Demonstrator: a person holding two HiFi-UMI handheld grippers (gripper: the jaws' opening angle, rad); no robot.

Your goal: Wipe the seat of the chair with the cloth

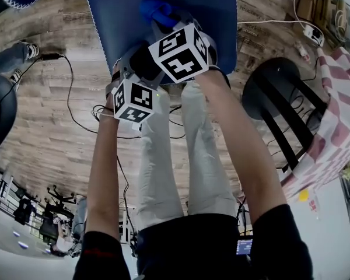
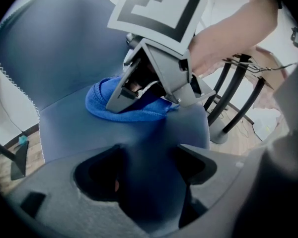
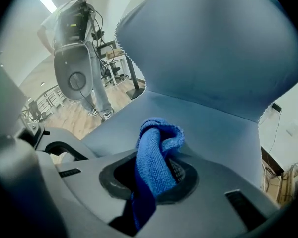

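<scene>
Right gripper [image 3: 154, 180] jaws clamped on blue cloth [image 3: 158, 148], bunched end pressed on chair seat [image 3: 213, 133], about mid-seat. Left gripper [image 2: 150, 170] jaws wide apart, nothing between, near seat's front edge.

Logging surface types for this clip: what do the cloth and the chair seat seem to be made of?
The cloth looks like blue microfibre or terry: fuzzy, fine looped weave, soft folds. The chair seat looks like smooth matte blue upholstery, maybe faux leather or tight fabric; pale zigzag stitching runs along the chair's edge.
</scene>
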